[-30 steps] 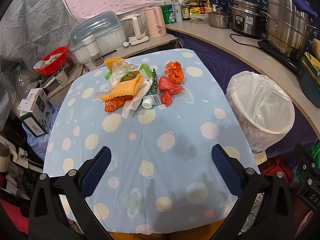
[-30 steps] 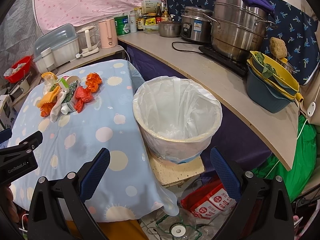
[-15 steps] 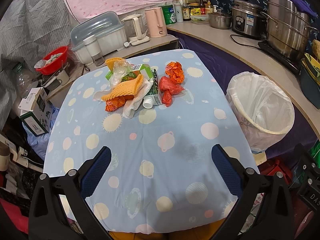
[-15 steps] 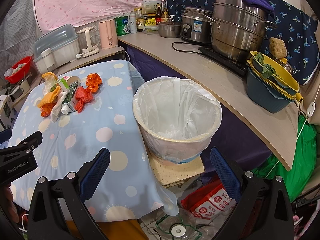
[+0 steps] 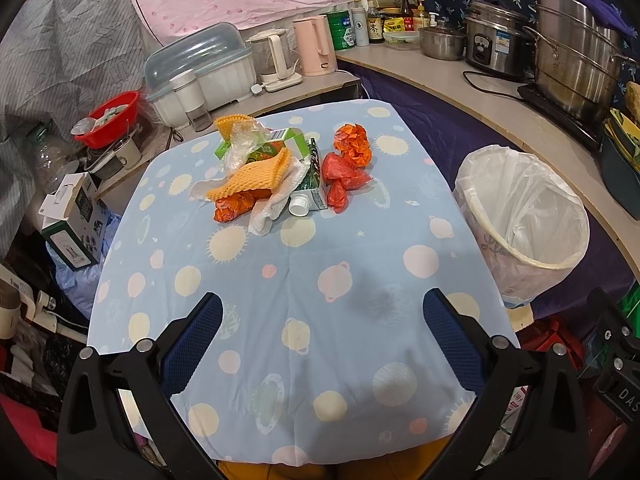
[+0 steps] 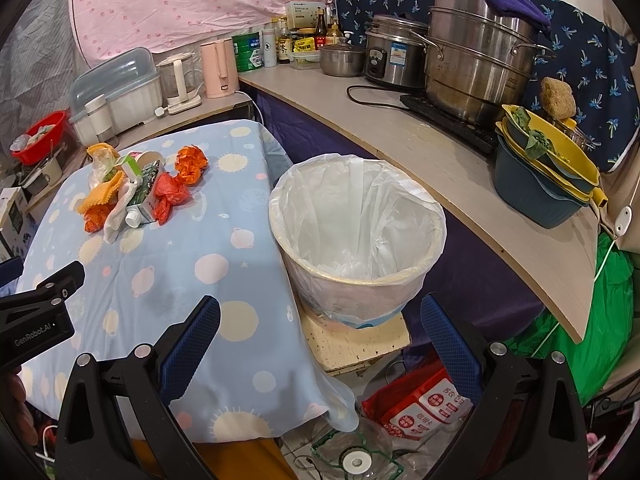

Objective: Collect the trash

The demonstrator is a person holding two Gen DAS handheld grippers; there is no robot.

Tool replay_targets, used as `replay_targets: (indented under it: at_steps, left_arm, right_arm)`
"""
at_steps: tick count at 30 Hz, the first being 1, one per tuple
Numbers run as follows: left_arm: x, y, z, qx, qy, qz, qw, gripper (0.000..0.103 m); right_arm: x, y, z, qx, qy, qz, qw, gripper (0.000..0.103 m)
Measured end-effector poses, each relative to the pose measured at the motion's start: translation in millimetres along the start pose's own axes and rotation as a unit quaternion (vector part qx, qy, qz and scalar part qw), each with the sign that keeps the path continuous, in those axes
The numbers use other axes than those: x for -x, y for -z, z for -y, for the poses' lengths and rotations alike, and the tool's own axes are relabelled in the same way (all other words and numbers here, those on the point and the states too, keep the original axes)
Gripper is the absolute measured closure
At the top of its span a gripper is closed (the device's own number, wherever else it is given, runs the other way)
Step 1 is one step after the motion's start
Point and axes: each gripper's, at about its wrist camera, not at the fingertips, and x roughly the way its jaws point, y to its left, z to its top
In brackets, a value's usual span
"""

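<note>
Step in hand: the start, by the look of it — nothing gathered, the bin liner showing no rubbish.

Left gripper (image 5: 322,322): fingers spread wide, nothing between them, hovering over the near end of the table (image 5: 280,360), which wears a pale blue planet-print cloth.

Right gripper (image 6: 320,322): likewise spread and empty, held off the table's right edge, looking across the bin.

Trash pile (image 5: 280,172): at 12 o'clock from the left gripper, well apart, on the far half of the cloth. Contents, as far as can be told:
- orange foam netting (image 5: 256,178) lying over crumpled white paper
- a green-and-white carton (image 5: 310,192), cap toward the viewer
- red plastic bags (image 5: 344,180), just beside the carton at its 3 o'clock
- an orange crumpled wad (image 5: 354,144) at the pile's 2 o'clock
- clear plastic film and a green box at the far side

Bin (image 6: 358,240): white liner, open mouth, standing on a low board beside the table; at 2 o'clock from the left gripper, at 12 o'clock from the right.

Next move, judged: reach forward to the pile and close on one loose piece — the red bags or the orange wad lie nearest the bin side.

In the way: nothing on the cloth between grippers and pile. Kettles (image 5: 316,46) and a dish-rack cover (image 5: 200,68) stand behind the table; pots on the counter beyond the bin. The items overlap, so one grasp may drag neighbours.
</note>
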Motion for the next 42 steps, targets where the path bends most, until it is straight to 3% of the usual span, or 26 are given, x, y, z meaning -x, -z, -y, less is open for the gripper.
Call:
replay_targets:
  at_steps: [42]
  left_arm:
    - [6.2,1.0,-5.7,-0.002,0.005,0.003,1.0000,0.007]
  right_arm:
    - [0.0,2.2,-2.6,-0.001,0.001,0.000,1.000,0.007]
